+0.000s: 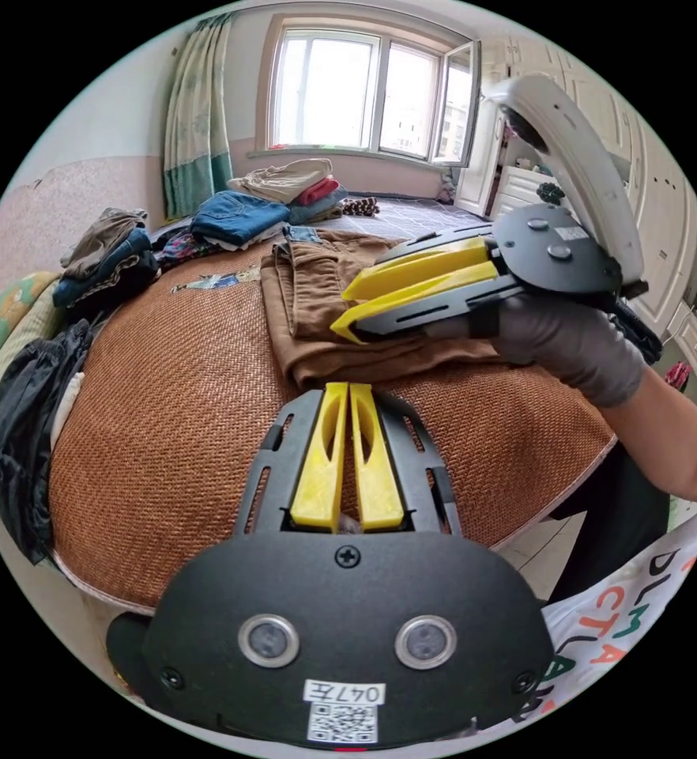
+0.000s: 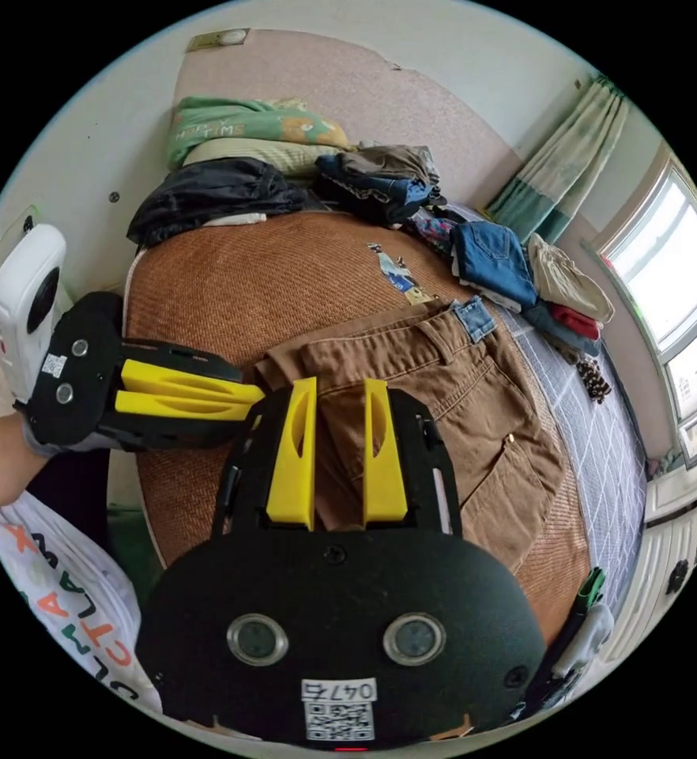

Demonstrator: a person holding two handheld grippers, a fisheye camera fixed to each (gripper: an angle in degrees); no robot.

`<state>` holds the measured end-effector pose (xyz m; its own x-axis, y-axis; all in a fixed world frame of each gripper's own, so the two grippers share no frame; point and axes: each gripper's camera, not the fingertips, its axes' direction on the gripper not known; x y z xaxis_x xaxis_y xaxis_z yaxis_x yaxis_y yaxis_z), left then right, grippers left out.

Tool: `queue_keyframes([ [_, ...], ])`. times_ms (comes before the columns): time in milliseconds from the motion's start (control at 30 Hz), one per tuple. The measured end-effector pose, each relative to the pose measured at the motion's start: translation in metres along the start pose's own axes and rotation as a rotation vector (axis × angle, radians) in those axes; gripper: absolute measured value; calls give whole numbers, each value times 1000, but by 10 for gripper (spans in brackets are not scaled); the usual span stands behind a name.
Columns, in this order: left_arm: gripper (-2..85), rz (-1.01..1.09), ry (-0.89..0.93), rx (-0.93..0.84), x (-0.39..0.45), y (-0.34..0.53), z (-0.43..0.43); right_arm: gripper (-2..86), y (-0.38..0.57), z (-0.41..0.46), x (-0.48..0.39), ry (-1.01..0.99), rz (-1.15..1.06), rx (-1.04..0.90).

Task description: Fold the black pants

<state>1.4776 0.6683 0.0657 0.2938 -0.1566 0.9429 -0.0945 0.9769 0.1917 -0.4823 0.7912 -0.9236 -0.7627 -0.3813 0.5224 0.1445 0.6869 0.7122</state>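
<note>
Woven mat [image 1: 167,411] holds folded brown pants [image 2: 443,395]; both grippers [image 1: 348,395] [image 2: 339,395] empty, left's jaws together, right's slightly parted, black pants [image 1: 24,427] at 9 o'clock probably next.

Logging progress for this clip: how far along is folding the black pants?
Done: brown pants lie folded on the woven mat. In hand: nothing; the left gripper is shut and the right gripper open, both empty above the mat. Left: everything; a black garment, possibly the pants, sits crumpled at the mat's edge, untouched.

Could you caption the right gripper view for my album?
Open yellow-jawed claw hovers over folded brown cotton pants on a woven mat.
</note>
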Motion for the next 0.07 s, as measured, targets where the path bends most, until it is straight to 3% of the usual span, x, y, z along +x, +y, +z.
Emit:
queue_keyframes([
  [67, -10, -3, 7, 2, -5, 1, 1, 55, 7, 7, 0, -51, -56, -62],
])
